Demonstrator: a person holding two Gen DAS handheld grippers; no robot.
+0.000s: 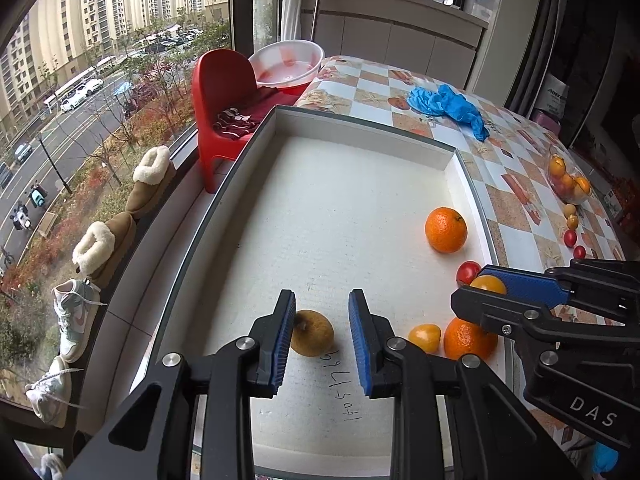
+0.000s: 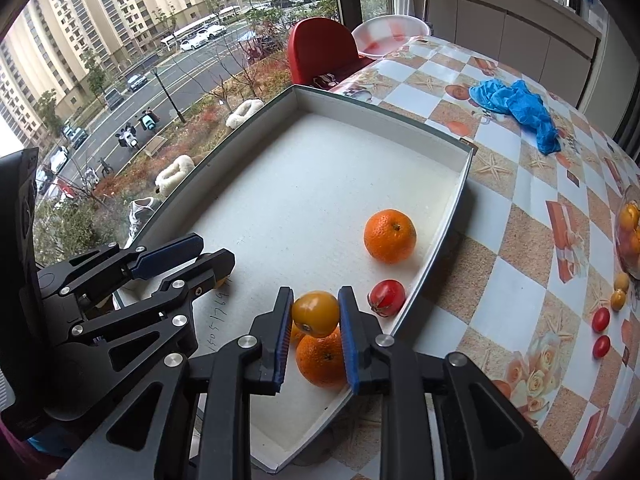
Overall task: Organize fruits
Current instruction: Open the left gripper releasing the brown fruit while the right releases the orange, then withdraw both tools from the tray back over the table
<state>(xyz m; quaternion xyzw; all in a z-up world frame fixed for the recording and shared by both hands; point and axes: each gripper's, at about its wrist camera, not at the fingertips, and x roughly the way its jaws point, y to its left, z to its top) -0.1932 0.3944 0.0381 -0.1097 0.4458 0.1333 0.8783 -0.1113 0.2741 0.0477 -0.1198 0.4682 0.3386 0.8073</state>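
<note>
Left wrist — white tray point(image 1: 256, 168), oranges point(image 1: 445, 229), brown fruit point(image 1: 314, 333)

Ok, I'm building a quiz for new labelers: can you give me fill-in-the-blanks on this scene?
The ___ gripper is shut on a yellow tomato. The crumpled gloves on the tablecloth are ___. The oranges lying in the white tray number ___.
Missing: right; blue; two.
</note>
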